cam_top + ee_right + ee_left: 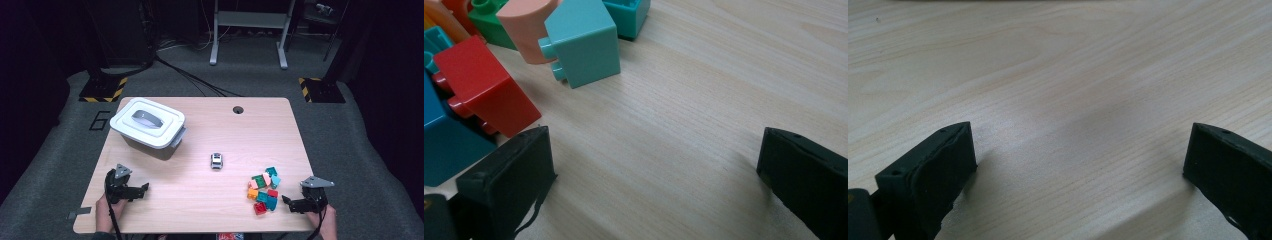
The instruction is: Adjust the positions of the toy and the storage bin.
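Note:
A pile of several coloured bricks lies on the wooden table at the front right. My right gripper rests just right of the pile, open, with bare wood between its jaws. In the right gripper view, a red brick, a light teal brick and a pink brick lie ahead to the left of my open right gripper. A blue brick sits beside its left jaw. My left gripper stands open at the front left; in the left gripper view, bare tabletop lies between its jaws.
A white lidded bin with a grey handle stands at the back left of the table. A small grey toy car sits near the middle. A cable hole is at the far edge.

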{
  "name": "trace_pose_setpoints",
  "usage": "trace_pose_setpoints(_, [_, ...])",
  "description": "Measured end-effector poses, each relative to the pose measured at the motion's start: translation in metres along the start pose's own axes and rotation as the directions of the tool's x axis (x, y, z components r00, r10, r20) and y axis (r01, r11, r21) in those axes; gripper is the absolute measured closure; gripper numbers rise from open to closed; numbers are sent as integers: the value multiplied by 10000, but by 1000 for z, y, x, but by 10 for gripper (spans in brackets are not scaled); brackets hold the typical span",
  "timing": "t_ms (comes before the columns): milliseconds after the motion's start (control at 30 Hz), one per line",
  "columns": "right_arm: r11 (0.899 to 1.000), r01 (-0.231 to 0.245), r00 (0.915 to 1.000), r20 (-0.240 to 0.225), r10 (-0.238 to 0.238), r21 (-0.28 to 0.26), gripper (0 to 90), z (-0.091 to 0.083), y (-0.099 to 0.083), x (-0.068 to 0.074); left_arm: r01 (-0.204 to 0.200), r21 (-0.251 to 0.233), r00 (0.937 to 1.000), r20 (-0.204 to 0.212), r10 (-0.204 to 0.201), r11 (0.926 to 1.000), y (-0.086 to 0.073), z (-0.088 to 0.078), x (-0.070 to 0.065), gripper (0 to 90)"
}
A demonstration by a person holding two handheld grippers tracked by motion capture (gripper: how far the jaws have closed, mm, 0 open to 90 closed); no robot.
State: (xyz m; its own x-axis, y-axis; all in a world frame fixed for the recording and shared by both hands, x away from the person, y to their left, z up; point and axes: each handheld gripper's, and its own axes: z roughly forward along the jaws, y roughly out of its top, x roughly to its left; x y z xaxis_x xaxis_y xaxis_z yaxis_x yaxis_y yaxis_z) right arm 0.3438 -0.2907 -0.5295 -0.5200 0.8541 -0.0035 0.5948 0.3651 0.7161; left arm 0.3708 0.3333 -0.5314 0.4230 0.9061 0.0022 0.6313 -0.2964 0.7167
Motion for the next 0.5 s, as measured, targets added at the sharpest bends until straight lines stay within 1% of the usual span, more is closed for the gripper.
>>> trace_pose_setpoints(300, [10000, -21, 10000, 24, 21, 2, 0, 0, 0, 0, 3, -2, 10000, -5, -3, 10000, 0, 0, 0, 2])
trace_pose_setpoints(367, [10000, 77, 10000, 63, -77, 15, 0, 0, 1, 0, 21, -4, 10000, -8, -21, 10000, 0, 0, 0, 2])
trace_pose_setpoints(500, [9999, -120, 9999, 75, 120, 49, 0, 1, 1, 2, 18, -3, 10000, -9, -18, 10000, 0, 0, 0, 2])
